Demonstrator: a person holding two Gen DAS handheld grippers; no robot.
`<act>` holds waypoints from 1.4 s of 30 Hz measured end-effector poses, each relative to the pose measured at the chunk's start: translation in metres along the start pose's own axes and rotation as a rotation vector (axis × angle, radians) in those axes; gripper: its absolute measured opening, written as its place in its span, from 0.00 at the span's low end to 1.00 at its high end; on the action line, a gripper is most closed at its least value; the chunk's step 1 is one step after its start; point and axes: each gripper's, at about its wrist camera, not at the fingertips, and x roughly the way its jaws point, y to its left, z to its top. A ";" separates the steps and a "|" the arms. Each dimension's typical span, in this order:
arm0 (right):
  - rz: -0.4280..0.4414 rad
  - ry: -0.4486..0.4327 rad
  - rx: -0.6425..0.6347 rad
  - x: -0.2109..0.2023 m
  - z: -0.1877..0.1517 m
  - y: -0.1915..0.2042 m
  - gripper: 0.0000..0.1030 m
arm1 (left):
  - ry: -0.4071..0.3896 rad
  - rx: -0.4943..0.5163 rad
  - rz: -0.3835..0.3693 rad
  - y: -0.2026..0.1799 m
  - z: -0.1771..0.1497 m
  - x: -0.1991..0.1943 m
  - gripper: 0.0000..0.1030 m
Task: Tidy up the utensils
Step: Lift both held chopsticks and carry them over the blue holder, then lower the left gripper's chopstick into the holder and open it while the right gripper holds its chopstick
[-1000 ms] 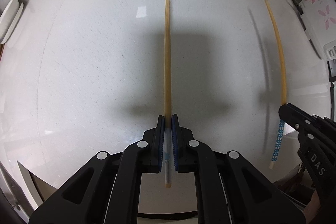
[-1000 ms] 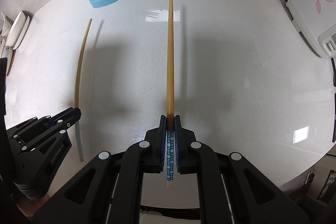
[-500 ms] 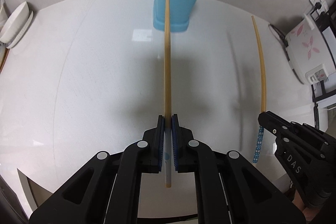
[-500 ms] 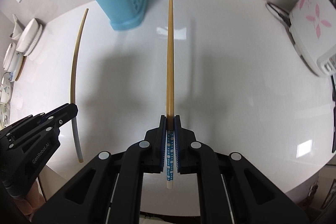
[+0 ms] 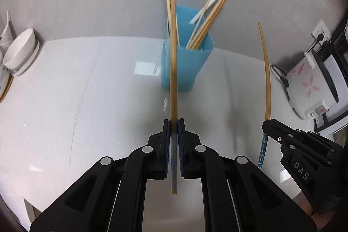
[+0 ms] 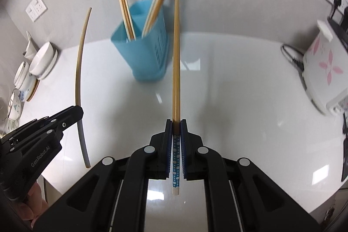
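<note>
The white table [image 5: 65, 84] now sits lower in both views, and the blue holder [image 6: 143, 53] (already w/ several chopsticks) has come up ahead. Left gripper [image 5: 173, 129] clamps the grey-ended chopstick [image 5: 173, 71], right gripper [image 6: 176, 129] the blue-dotted chopstick [image 6: 176, 53], both raised before the holder, approx. ready for inserting.

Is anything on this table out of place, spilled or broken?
Nothing stands out. The blue holder stands upright on the white table with chopsticks leaning inside it. Each gripper, left and right, holds one chopstick in shut jaws. No spill or damage shows.
</note>
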 end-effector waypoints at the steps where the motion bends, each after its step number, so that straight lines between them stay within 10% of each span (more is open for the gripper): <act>1: 0.004 -0.011 -0.001 -0.001 0.005 0.000 0.06 | -0.016 0.004 -0.002 0.000 0.006 -0.002 0.06; 26: 0.055 -0.237 0.000 0.011 0.099 0.001 0.06 | -0.356 0.064 -0.127 -0.017 0.119 0.017 0.06; 42: 0.101 -0.274 0.033 0.030 0.114 -0.011 0.06 | -0.515 0.179 -0.137 -0.033 0.120 0.067 0.06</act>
